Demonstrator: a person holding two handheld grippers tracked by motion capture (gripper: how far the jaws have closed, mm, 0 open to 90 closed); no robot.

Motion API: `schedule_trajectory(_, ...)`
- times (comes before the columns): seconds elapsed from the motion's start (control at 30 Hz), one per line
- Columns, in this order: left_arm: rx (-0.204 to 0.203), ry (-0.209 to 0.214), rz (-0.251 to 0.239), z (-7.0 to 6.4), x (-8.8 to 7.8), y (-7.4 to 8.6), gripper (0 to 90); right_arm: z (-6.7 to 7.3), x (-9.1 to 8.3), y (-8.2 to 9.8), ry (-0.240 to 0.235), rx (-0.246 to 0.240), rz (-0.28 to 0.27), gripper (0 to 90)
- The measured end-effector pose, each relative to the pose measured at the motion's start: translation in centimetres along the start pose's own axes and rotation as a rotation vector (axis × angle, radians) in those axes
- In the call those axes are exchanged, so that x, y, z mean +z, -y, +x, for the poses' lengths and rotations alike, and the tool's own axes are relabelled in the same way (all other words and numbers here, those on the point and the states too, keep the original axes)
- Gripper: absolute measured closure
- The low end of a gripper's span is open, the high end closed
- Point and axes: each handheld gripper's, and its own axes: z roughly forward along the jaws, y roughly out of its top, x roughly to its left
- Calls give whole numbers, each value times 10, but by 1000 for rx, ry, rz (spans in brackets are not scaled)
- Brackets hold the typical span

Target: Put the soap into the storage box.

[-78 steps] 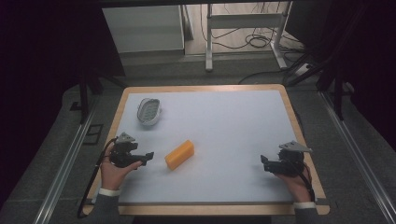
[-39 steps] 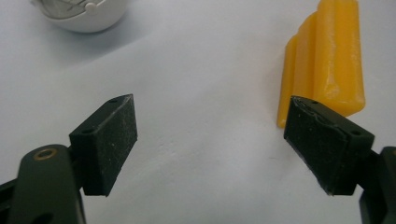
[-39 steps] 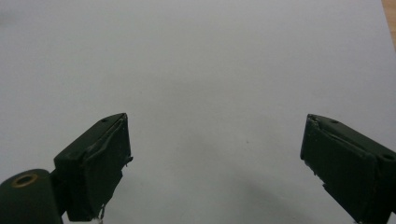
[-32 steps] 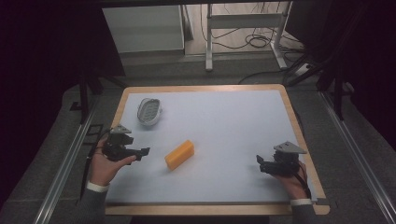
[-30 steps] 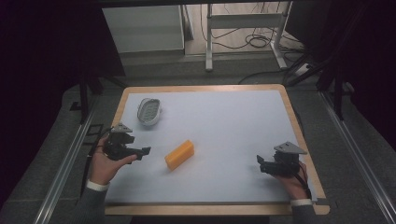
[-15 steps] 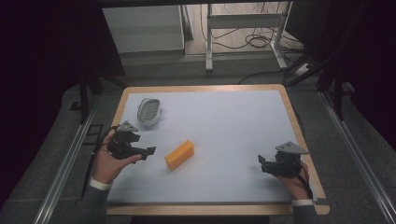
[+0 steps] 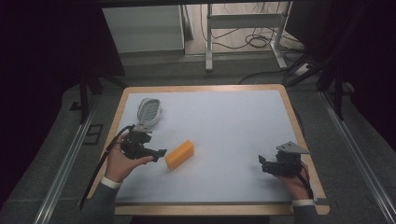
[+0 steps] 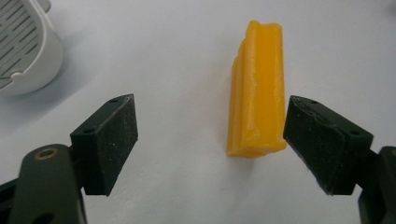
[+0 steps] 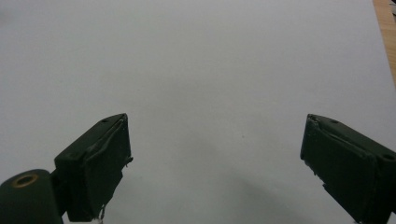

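Nearby, white slotted dish (image 7: 148, 111) behind left tongs (image 7: 161, 152), orange block (image 7: 180, 155).

Dim, dark surroundings; soft shadows, slight blur.

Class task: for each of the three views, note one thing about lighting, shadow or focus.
High view: surroundings dark, table evenly lit. Left gripper view: yellow block sharp, with a soft shadow; white slotted dish cut off at the corner. Right gripper view: faint shadow between the open jaws.
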Motion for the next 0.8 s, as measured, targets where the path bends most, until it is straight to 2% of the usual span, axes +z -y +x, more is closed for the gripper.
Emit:
schedule_trajectory(0.33,39,52,42,-17,24,-10,188,-1,2,2,14,-4,11,87)
schedule_trajectory(0.43,60,51,62,-23,32,-15,188,-1,3,3,16,-3,15,87)
schedule_trajectory(0.5,70,39,59,-28,37,-18,202,-1,3,3,17,-4,16,87)
schedule_trajectory(0.57,77,45,64,-32,41,-20,207,-1,3,3,18,-2,15,87)
schedule_trajectory(0.7,82,50,75,-35,47,-23,216,-3,3,3,23,-3,16,87)
schedule_trajectory(0.8,82,50,101,-35,56,-25,228,-4,4,4,30,1,20,87)
